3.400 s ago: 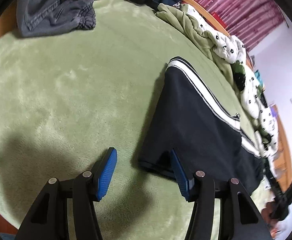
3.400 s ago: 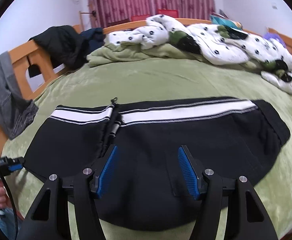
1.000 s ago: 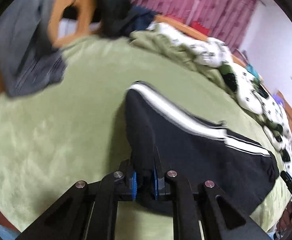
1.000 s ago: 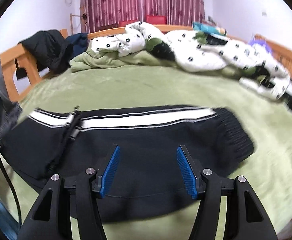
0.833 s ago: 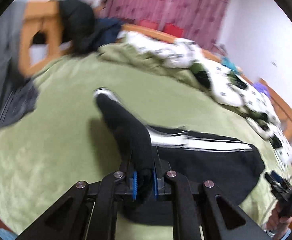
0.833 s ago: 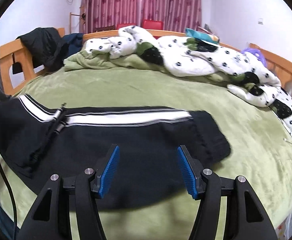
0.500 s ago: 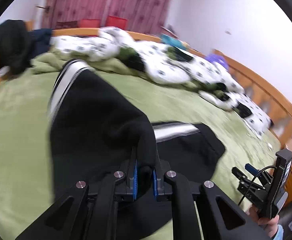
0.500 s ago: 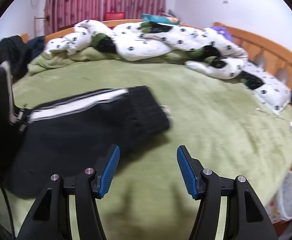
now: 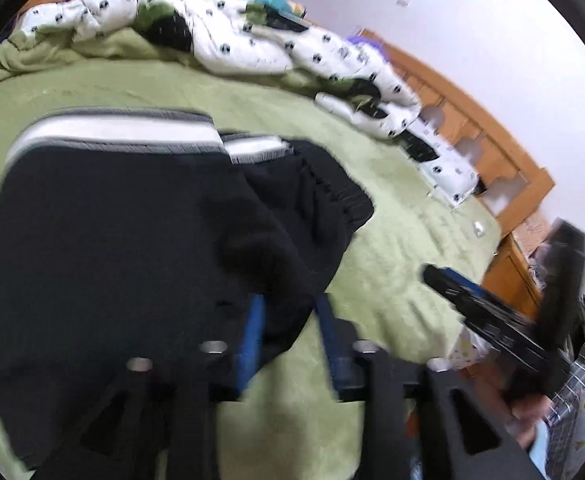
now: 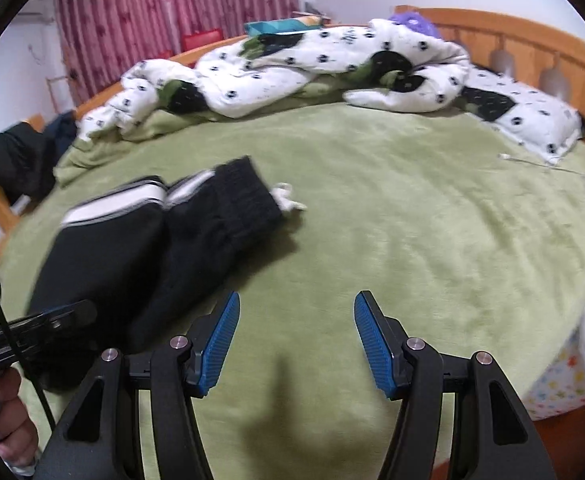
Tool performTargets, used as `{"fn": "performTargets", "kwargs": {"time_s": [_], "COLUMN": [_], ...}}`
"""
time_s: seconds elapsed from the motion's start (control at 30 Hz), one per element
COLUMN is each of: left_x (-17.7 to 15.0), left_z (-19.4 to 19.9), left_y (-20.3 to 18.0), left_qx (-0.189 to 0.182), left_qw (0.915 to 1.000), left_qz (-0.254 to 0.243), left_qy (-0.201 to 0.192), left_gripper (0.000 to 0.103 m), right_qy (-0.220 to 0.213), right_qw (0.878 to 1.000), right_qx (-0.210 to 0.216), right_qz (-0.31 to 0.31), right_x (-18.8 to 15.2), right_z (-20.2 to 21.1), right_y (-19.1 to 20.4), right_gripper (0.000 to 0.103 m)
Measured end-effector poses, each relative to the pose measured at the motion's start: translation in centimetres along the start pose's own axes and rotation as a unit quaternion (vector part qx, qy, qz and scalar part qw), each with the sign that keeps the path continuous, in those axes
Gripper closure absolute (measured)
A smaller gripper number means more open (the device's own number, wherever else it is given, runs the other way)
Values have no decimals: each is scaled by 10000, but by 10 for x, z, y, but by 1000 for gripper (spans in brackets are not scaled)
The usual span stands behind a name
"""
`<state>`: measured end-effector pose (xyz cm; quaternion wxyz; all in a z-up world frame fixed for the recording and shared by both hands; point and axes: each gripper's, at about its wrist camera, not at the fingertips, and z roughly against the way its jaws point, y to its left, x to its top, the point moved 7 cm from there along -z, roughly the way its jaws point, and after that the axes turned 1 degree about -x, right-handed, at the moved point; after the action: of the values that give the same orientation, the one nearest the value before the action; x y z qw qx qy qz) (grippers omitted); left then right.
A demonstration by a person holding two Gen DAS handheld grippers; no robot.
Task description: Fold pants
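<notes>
The pants point(image 9: 104, 240), black with a white side stripe point(image 9: 116, 134), lie doubled over on the green bed cover point(image 10: 412, 220), one end laid across the other so that a ribbed cuff point(image 10: 248, 196) shows just beyond the upper layer's edge. In my left wrist view they fill the field ahead of and to the left of the left hand-held gripper point(image 9: 290, 332). Its blue pads point(image 9: 252, 336) stand a little apart, with a fold of black cloth hanging between them; the picture is blurred, and I cannot tell whether the pads grip the cloth or merely flank it. The right hand-held gripper point(image 10: 294, 344) is spread wide and empty over bare cover, with the pants ahead of it and to its left, near but not touching.

I judge the fabric thick, soft and limp, light enough to lift by one edge but prone to sag and drag on the plush cover. The firmest holds should be the ribbed cuff and the stitched stripe seam, taken at a corner through both layers.

Farther ahead of both grippers, well apart from the pants, lies a spotted white quilt point(image 10: 312, 64) against the wooden bed frame point(image 10: 532, 52).
</notes>
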<state>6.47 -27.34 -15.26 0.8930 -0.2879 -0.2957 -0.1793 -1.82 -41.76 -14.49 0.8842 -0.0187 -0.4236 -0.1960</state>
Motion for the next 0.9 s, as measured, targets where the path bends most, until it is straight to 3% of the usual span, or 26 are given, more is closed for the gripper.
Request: {"fn": "performTargets", "kwargs": {"time_s": [0.03,0.13,0.27,0.33,0.4,0.47,0.53,0.6,0.67,0.7,0.73,0.8,0.83,0.9], "left_x": [1,-3,-33,-53,-76,-93,-107,-112,-117,-117,-115,-109,-106,-99], "left_z": [14,57,92,102,107,107,106,101,94,90,86,78,74,65], "left_y": [3,26,81,104,127,146,158,160,159,156,152,144,143,140], "left_qx": [99,486,1462,1682,1830,1835,1700,1547,1347,1257,1159,1154,1160,1156], "left_qw": [9998,9969,9878,9848,9828,9823,9835,9855,9880,9891,9902,9902,9898,9892], "left_qz": [-75,-257,-223,-161,54,358,616,704,753,759,770,780,817,886], "left_qy": [-174,-569,-491,-400,-236,-91,-11,-5,104,115,76,-31,-96,-135], "left_gripper": [52,46,46,46,46,46,46,46,46,46,46,46,46,46], "right_qy": [36,216,575,772,1021,1204,1219,1249,1476,1599,1670,1524,1499,1190], "right_qw": [9998,9971,9923,9907,9886,9869,9877,9870,9829,9809,9802,9824,9800,9791], "right_qx": [214,725,1097,1117,1091,1051,893,905,1048,1048,1003,1004,1238,1640], "right_qz": [12,-26,29,104,162,216,411,445,349,358,349,409,418,170], "right_x": [1,2,-2,-7,-14,-21,-23,-22,-22,-22,-18,-5,0,19], "right_z": [-3,-13,-33,-45,-58,-66,-71,-76,-88,-94,-100,-96,-93,-79], "right_y": [11,38,77,92,105,112,120,125,130,132,134,138,141,140], "right_gripper": [44,44,44,44,53,68,68,63,49,49,52,73,84,85]}}
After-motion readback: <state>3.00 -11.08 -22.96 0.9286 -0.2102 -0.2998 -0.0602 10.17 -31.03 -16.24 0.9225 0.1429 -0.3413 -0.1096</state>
